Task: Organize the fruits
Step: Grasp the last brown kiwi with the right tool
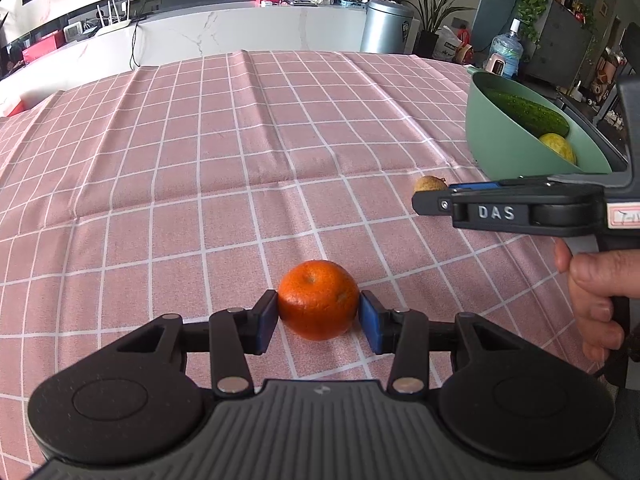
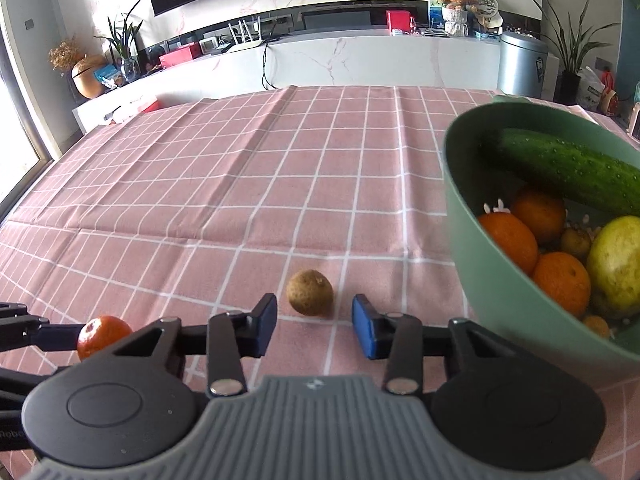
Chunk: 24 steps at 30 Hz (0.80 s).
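Observation:
An orange [image 1: 318, 304] rests on the pink checked cloth between the blue pads of my left gripper [image 1: 318, 314], which is shut on it with both pads against its sides. The right wrist view shows the same orange [image 2: 104, 334] at the lower left. A small brown fruit [image 2: 310, 292] lies just beyond the tips of my right gripper [image 2: 314, 316]. Its pads stand apart and touch nothing. Seen from the side, the right gripper [image 1: 430, 200] points at that brown fruit [image 1: 428, 183]. A green bowl [image 2: 454, 200] to the right holds a cucumber [image 2: 568, 170], oranges and a yellow-green fruit.
The green bowl [image 1: 500, 144] sits near the table's right edge. A person's hand [image 1: 592, 292] grips the right gripper's handle. The pink cloth [image 2: 240, 184] stretches to the far edge, with a white cabinet and a metal bin behind it.

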### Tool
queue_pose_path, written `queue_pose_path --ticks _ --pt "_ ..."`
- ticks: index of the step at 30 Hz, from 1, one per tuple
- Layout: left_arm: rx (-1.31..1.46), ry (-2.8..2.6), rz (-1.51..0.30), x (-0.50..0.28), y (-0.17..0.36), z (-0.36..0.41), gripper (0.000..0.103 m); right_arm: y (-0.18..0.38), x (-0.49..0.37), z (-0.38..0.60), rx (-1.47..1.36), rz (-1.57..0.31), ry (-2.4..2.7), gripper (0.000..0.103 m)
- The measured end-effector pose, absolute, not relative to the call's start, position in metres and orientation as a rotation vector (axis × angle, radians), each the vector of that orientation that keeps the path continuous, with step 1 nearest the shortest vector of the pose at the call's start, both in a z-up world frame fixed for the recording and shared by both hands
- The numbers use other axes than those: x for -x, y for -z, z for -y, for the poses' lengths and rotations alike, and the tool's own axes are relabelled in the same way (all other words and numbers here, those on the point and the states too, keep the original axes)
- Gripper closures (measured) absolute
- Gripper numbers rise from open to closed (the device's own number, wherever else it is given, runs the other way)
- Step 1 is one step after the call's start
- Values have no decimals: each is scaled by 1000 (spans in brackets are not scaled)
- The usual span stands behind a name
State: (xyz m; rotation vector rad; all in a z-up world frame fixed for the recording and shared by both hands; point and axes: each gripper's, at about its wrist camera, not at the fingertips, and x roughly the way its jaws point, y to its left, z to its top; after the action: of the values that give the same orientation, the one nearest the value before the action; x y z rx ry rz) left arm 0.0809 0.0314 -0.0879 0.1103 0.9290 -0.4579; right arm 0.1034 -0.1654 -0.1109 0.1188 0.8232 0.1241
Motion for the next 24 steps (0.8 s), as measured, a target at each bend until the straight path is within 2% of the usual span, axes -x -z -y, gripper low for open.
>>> queue_pose_path --ticks 2,16,24 --pt "-108 460 -931 -81 89 -32 53 111 -107 162 -115 -825 -122 81" --pt "-120 453 -944 -82 84 -29 54 98 -96 152 -96 -828 -164 81" --pt "-172 475 -848 -69 26 -21 54 41 -75 161 -54 -814 -186 81"
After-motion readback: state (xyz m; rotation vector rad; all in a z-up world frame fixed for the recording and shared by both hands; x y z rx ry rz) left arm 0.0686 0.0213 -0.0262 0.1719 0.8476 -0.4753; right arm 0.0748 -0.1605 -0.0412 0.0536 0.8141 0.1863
